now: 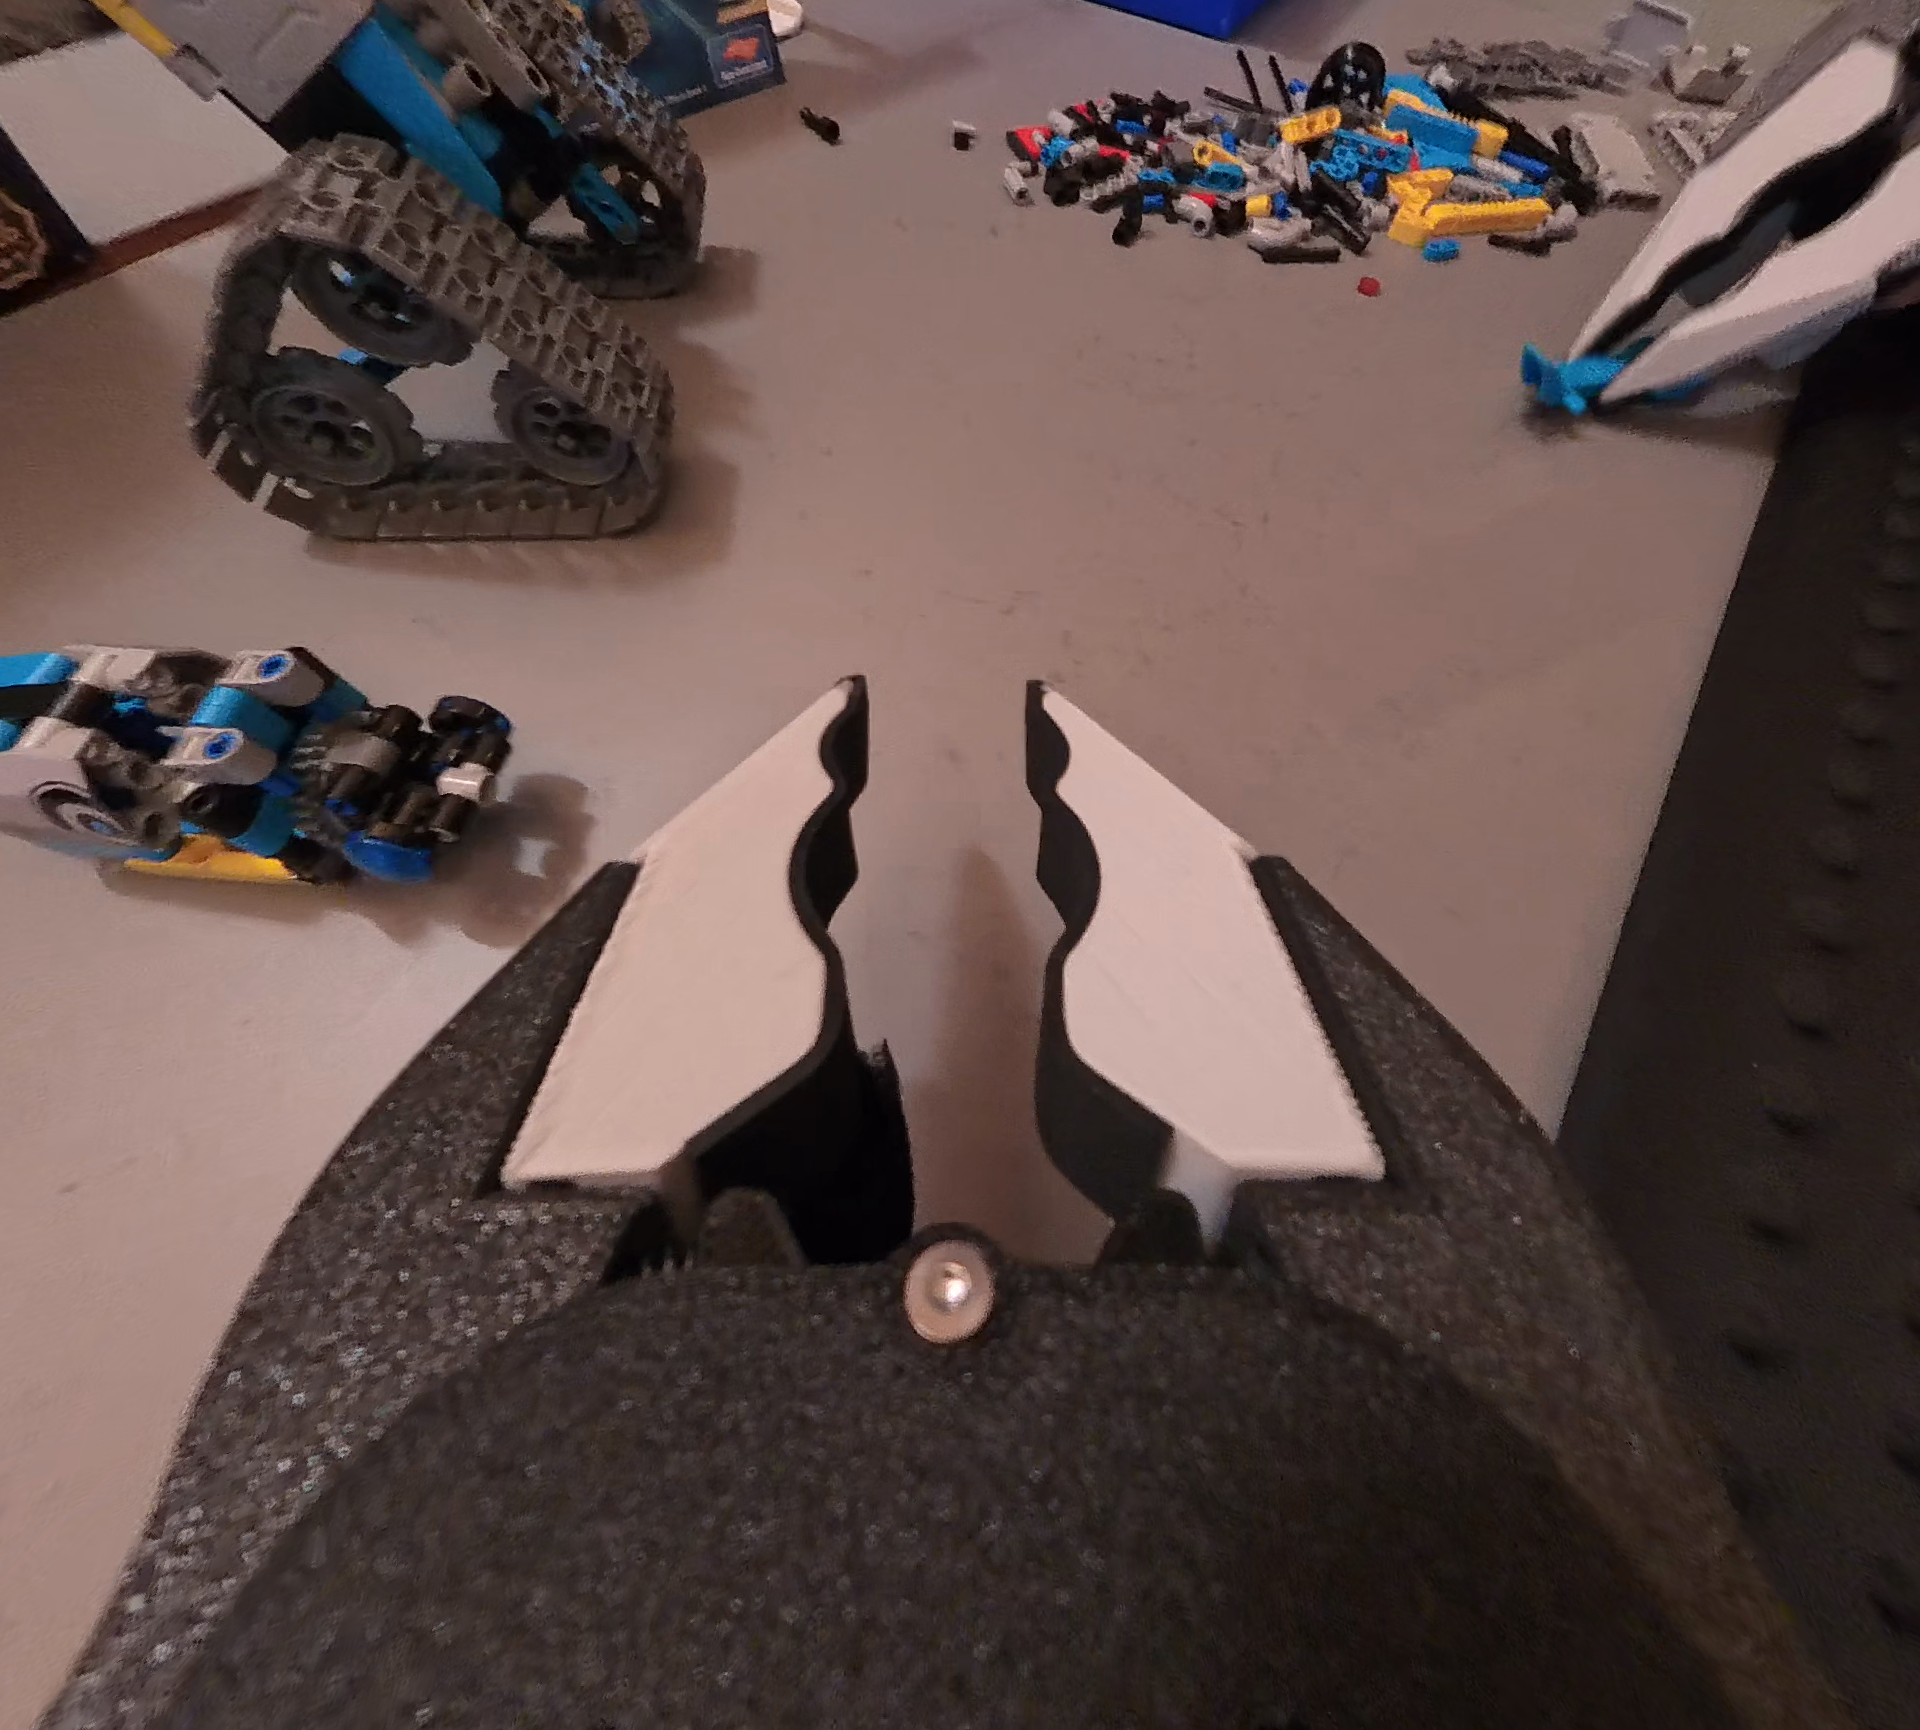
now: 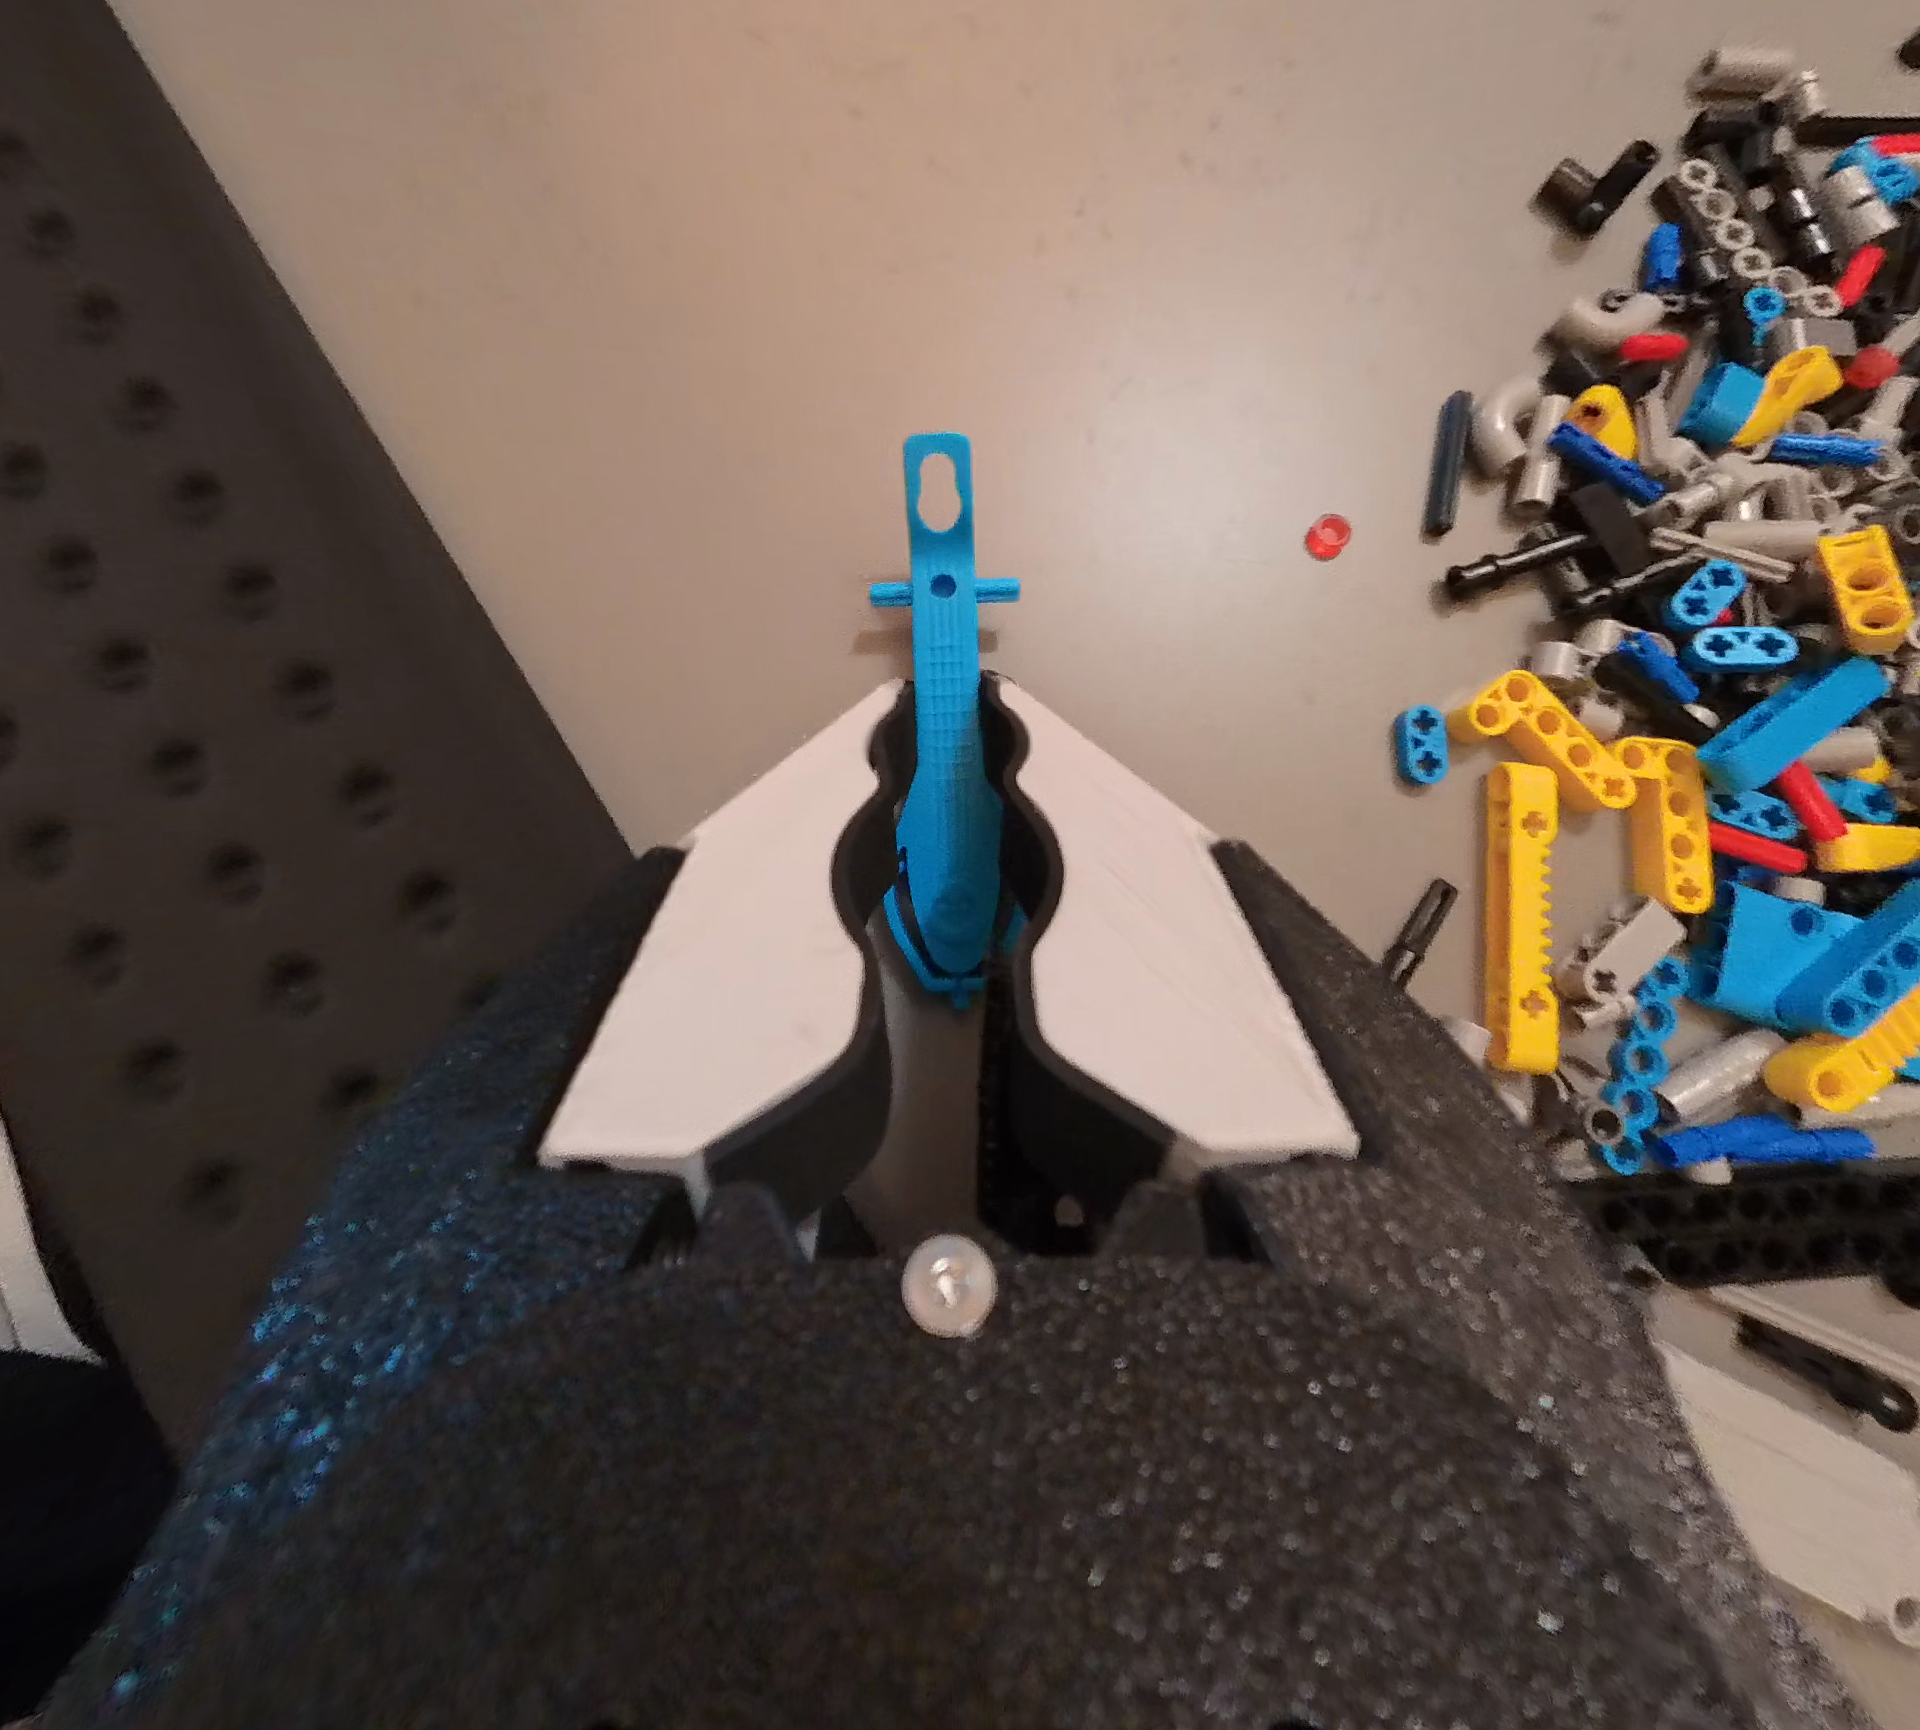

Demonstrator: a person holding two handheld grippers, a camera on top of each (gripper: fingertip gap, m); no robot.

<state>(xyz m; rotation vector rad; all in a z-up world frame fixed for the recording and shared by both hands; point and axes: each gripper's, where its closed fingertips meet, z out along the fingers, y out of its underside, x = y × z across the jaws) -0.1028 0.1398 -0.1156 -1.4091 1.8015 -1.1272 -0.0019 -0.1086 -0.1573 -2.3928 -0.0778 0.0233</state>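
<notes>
The right gripper [image 2: 940, 709] is pinching a slim blue plastic tool [image 2: 940, 641], seemingly light, stiff and best held mid-handle, low over the counter [image 2: 727, 174] beside the loose brick pile [image 2: 1714, 693], while the left gripper [image 1: 943, 693] is hovering spread and empty near a tracked model [image 1: 436, 330].

blue slotted tool [image 2: 940, 714], clamped in right claw [image 2: 943, 693]

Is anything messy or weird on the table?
Yes. Loose building pieces lie in a scattered pile, with one tiny red piece off alone. The tracked model looks tilted, its top leaning away.
</notes>
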